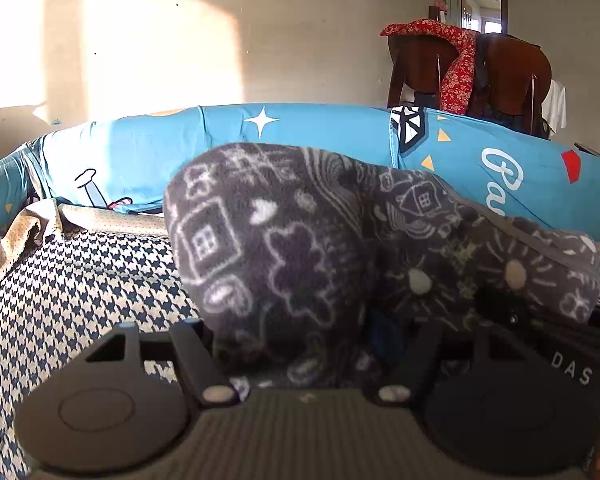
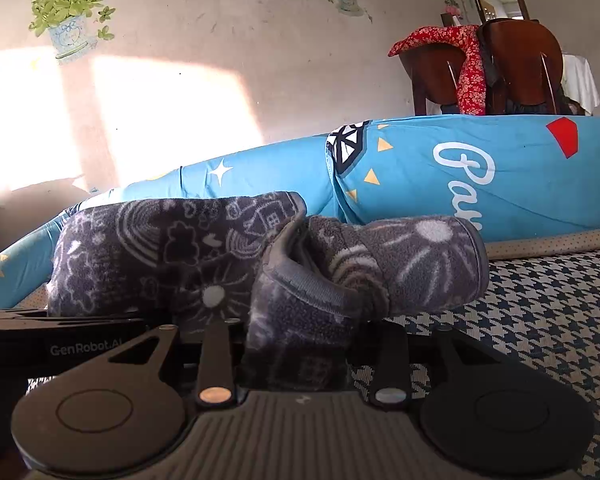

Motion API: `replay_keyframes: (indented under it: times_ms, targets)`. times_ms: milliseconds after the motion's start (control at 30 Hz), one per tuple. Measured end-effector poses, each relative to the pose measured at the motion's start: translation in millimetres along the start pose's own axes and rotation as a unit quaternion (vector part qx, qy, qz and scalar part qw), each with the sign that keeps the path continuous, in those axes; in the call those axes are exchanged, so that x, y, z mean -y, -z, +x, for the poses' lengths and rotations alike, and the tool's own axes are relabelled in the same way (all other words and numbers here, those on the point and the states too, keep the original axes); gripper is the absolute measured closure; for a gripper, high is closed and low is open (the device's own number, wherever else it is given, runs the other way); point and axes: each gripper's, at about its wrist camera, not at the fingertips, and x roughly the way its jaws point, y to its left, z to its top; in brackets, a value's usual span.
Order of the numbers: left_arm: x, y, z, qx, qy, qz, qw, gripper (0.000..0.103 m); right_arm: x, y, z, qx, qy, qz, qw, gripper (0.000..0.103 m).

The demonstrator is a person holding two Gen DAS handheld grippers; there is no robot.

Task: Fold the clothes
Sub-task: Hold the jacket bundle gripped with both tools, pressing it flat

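Note:
A grey fleece garment (image 1: pixel 300 240) with white doodle print lies bunched on the houndstooth cover (image 1: pixel 80 280). My left gripper (image 1: pixel 320 332) is shut on a thick wad of it, and the cloth fills the space between both fingers. In the right wrist view the same garment (image 2: pixel 172 248) is rolled into a low bundle with a hemmed edge folded over. My right gripper (image 2: pixel 304 326) is shut on that hemmed fold. The two grippers sit side by side: the right one's black body (image 1: pixel 572 368) shows at the edge of the left view, and the left one's body (image 2: pixel 60 344) shows in the right view.
A rolled blue printed quilt (image 1: pixel 300 128) runs along the back of the houndstooth cover (image 2: pixel 540 312). A beige dotted cloth (image 1: pixel 112 220) lies at its foot. Behind it stand dark wooden chairs (image 1: pixel 516 68) draped with a red floral cloth (image 1: pixel 456 60), before a sunlit wall.

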Motion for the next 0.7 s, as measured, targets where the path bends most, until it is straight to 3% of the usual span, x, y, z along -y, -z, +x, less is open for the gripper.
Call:
replay_keyframes:
  times_ms: [700]
  targets:
    - [1,-7,22,-0.001,-0.01,0.015,0.9998,0.035,-4,1,14,-0.001,0.018,0.031,0.999,0.066]
